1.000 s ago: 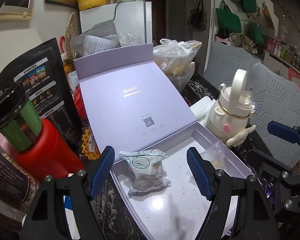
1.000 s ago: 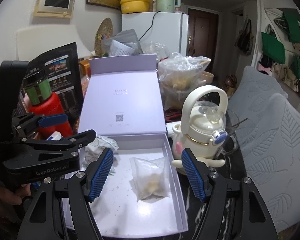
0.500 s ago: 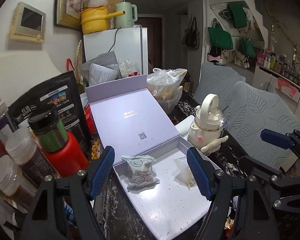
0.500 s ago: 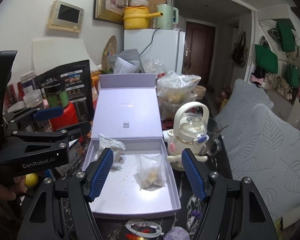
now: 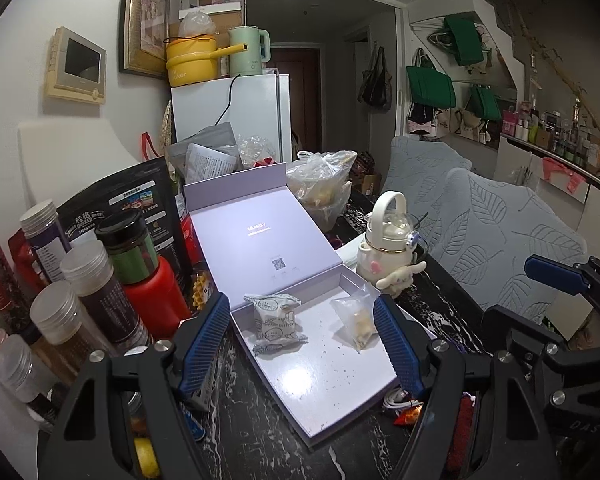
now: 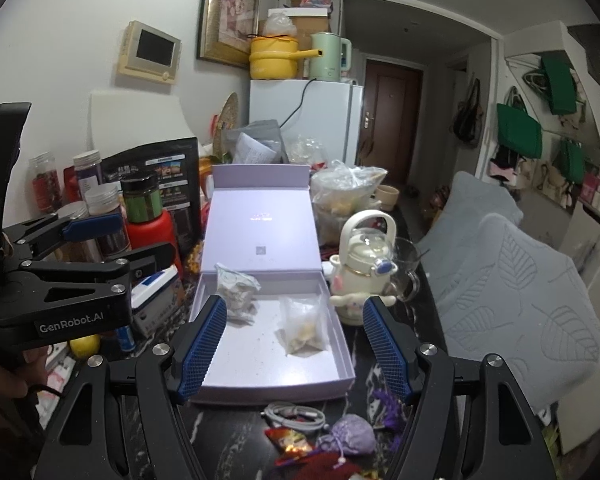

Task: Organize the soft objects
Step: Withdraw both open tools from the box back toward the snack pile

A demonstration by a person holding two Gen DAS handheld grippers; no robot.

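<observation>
Both tongs, left (image 5: 302,342) and right (image 6: 294,346), now pulled back from box (image 6: 336,384), spread wide, empty. Two packets (image 5: 276,322) inside; pouch (image 6: 350,438) on bench likely next.

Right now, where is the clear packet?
The clear packet lies inside the open purple box, on its right side, right of the printed packet and near the white kettle.
</observation>
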